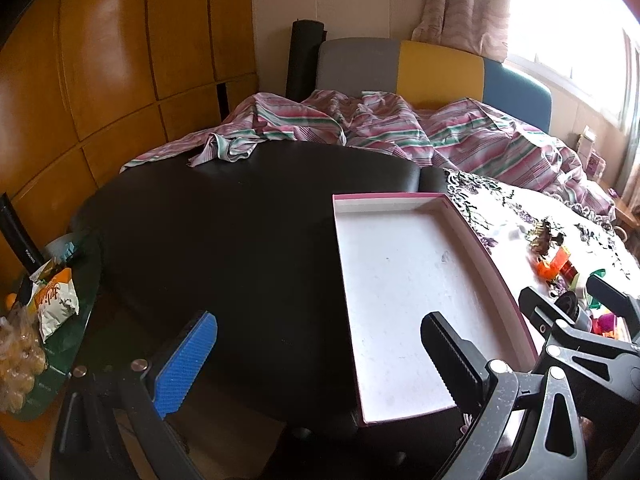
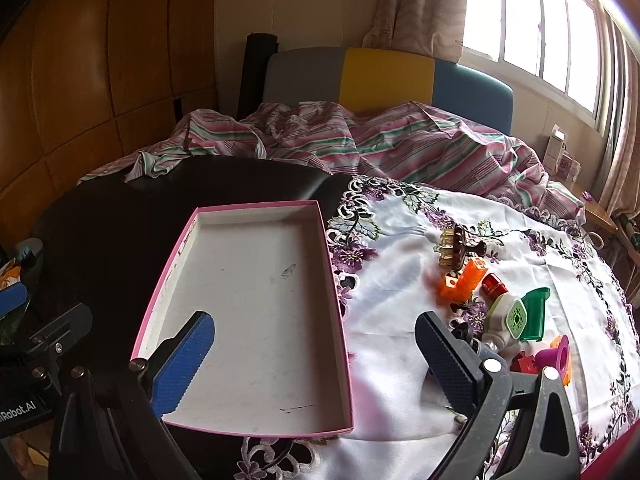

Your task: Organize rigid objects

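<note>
Tray long axis runs away from cameras | left gripper, right gripper fingers apart

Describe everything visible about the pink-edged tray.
The tray is a shallow rectangular box, seemingly cardboard, with low pink walls and a white, scuffed, stained floor. It holds nothing. It lies flat and open side up, partly on the black table and partly on the floral cloth. The toys lie apart to its right. Neither the left gripper nor the right gripper, both open, touches it.
</note>
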Demonstrator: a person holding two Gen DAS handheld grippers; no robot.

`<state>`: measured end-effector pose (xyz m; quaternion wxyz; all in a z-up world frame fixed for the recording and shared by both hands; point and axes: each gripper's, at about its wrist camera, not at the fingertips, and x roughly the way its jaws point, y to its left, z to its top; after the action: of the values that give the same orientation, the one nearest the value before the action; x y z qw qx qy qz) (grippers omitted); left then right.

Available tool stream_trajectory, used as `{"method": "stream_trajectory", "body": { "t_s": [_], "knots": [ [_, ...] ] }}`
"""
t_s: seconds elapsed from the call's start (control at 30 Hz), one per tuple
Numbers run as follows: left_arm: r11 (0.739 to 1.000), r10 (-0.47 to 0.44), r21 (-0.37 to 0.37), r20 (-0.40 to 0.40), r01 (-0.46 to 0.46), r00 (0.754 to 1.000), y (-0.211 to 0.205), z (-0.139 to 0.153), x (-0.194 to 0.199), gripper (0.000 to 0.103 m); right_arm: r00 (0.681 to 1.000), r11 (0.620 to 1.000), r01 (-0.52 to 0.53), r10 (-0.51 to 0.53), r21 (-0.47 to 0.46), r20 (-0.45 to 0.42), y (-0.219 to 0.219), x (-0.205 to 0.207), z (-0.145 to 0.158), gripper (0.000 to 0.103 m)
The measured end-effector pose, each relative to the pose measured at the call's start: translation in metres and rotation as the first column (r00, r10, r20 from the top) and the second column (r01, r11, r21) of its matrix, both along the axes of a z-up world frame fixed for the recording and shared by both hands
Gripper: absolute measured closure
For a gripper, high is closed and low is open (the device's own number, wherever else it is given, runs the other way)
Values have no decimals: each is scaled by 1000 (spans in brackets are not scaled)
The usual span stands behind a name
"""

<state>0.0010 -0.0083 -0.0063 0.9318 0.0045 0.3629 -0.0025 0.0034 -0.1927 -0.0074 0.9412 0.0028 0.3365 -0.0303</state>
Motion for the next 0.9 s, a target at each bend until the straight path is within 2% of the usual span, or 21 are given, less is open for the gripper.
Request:
{"method": "stream_trajectory", "body": {
  "t_s": [0.33,0.43,0.53,0.7,0.8,0.9],
  "knots": [
    [999,-50,22,-7,50,999,-12,-1,2,0,999,999,28,-28,18,21,-24,-2,5,0],
    [995,-94,26,-9,95,995,-23,0,5,0,998,996,48,-50,73,31,-48,-2,11,0],
    [989,-151,-3,-36,151,988,-33,1,10,0,996,991,77,-81,114,31,-75,-2,14,0],
    [964,-265,-58,-74,261,961,-61,1,21,0,978,960,199,-207,194,21,-145,-11,19,0],
    [933,-352,-103,-67,344,934,-86,3,22,0,946,926,313,-324,210,17,-192,-23,20,0],
    [902,-425,-112,-55,418,903,-114,5,24,0,907,882,409,-421,234,4,-236,-33,15,0]
  ]
}}
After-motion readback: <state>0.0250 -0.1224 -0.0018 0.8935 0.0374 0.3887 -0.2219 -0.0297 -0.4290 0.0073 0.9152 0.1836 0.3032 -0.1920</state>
